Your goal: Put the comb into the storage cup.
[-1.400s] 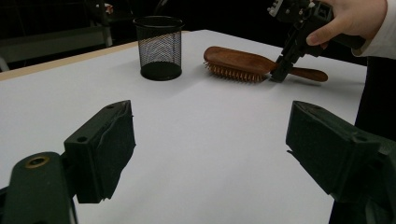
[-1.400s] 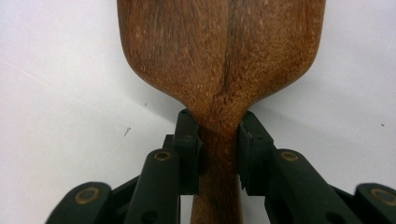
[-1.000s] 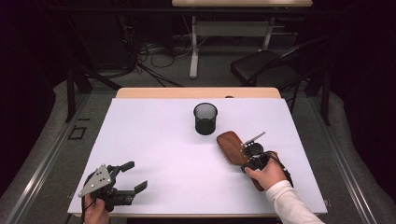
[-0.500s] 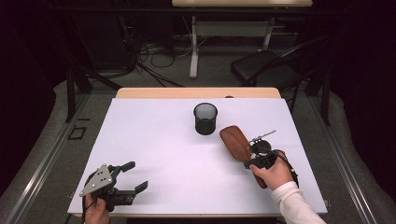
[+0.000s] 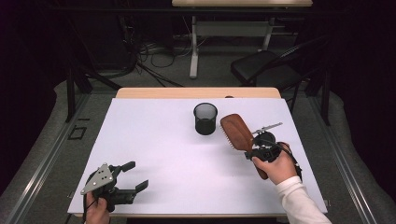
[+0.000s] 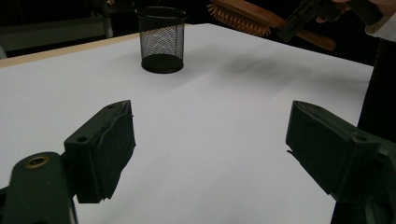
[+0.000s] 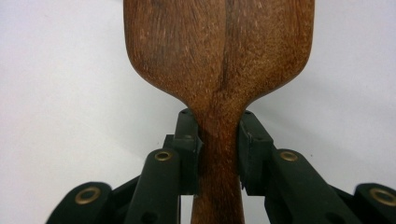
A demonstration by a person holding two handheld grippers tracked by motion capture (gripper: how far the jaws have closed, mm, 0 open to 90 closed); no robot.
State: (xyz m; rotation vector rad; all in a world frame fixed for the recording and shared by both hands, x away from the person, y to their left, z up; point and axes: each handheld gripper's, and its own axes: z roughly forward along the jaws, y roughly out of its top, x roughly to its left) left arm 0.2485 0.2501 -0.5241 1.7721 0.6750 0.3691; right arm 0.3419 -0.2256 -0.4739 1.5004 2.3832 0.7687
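1. The right gripper (image 5: pixel 256 150) is clamped on the neck of a wooden hairbrush (image 5: pixel 237 132). In the right gripper view both black jaws press on the narrow handle just below where it widens into the paddle head (image 7: pixel 219 56).

2. The brush is off the white table (image 5: pixel 154 140). The left gripper view shows it in the air with its bristles (image 6: pixel 236 17) pointing down (a faint shadow lies on the sheet beneath it). So the pick-up looks done.

3. A black mesh pen cup (image 5: pixel 205 118) stands upright just beyond the brush head, to its left as seen from above. It appears empty, though its bottom is dark.

4. Judging by the layout, what is left is to carry the brush to the cup and stand it inside, then let go. Nothing has entered the cup yet.

5. The left gripper (image 5: pixel 133 177) rests low at the near left corner of the table, well apart from brush and cup. Its jaws stand apart with nothing between them, only bare sheet ahead (image 6: pixel 205 154).
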